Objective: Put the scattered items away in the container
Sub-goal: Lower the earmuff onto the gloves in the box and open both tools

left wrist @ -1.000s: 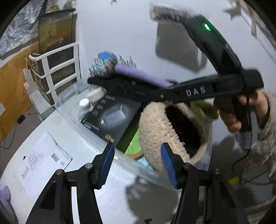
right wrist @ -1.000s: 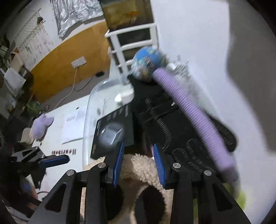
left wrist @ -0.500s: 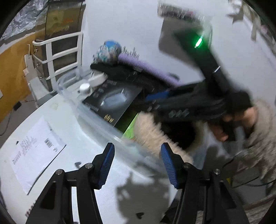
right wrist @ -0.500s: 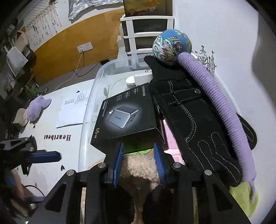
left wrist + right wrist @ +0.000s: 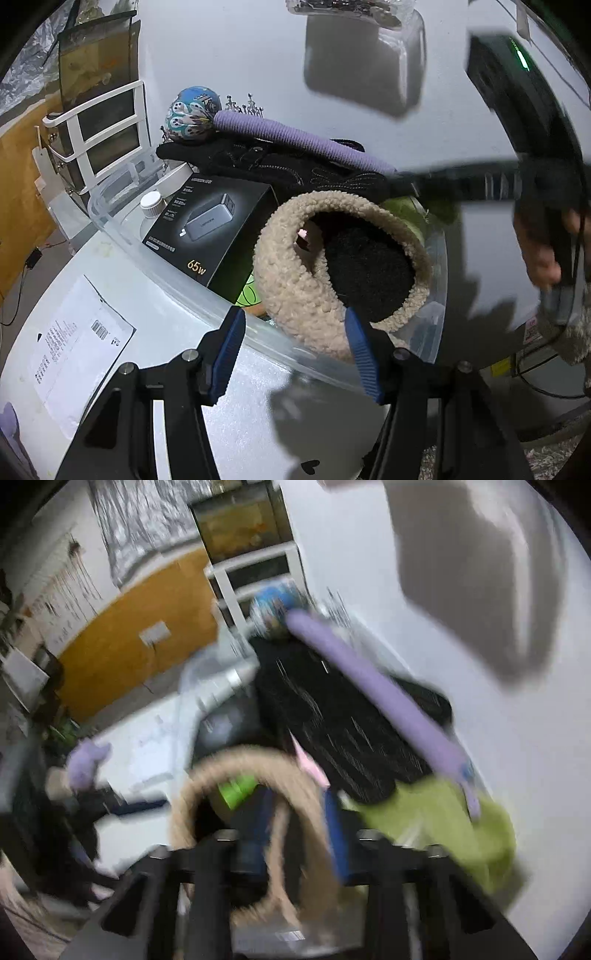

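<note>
Left wrist view: your left hand-held gripper (image 5: 295, 350) gapes empty; your right hand-held gripper (image 5: 299, 834), just closing, pinches one fleece slipper (image 5: 306, 266) in one clear container (image 5: 177, 280).

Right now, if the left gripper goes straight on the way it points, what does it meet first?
Probably the clear container's near rim, which runs across between the left gripper's open fingers. Just behind it sits the fleece slipper. Depth is hard to judge.

A lived-in home room: a fish tank (image 5: 94, 55) on a white rack (image 5: 99, 129), a wall socket (image 5: 154, 633), and a white counter (image 5: 155, 314).
</note>
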Available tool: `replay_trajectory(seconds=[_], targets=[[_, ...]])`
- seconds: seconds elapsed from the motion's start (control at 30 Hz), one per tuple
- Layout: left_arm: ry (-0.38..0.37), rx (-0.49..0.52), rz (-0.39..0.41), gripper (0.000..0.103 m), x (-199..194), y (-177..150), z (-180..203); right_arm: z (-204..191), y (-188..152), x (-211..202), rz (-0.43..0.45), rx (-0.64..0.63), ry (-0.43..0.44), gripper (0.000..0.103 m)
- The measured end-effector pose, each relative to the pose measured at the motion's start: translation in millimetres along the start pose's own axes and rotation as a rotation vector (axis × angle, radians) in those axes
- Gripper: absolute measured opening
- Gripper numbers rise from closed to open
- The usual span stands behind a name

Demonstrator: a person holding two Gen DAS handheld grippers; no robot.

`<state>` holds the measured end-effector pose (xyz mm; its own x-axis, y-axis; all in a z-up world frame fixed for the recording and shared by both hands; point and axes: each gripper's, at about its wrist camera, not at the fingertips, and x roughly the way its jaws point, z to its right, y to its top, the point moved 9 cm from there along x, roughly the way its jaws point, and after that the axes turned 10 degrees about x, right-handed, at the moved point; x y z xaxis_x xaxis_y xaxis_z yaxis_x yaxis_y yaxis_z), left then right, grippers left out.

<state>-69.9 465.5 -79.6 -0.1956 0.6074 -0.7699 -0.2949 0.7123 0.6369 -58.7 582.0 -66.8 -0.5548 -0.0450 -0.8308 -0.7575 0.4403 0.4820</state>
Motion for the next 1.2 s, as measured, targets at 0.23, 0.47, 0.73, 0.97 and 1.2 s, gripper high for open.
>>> replay_trajectory(seconds=[0.23,0.47,0.73,0.97,1.2], targets=[[0.015,0.030,0.012,0.058,6,2,0,14,-13,11,0.004,0.025,-0.030,0.011],[0.054,0.076,0.029,0.058,9,3,0,15,-17,24,-0.006,-0.013,-0.062,0.011],[0.074,0.063,0.073,0.070,0,5,-2,16,-12,11,0.037,0.053,-0.003,0.011],[0.127,0.068,0.149,0.099,-22,14,1,17,-15,-11,0.159,0.154,-0.024,0.079],[0.146,-0.001,0.186,0.102,-43,20,-4,21,-7,-48,0.387,0.244,-0.083,0.103]])
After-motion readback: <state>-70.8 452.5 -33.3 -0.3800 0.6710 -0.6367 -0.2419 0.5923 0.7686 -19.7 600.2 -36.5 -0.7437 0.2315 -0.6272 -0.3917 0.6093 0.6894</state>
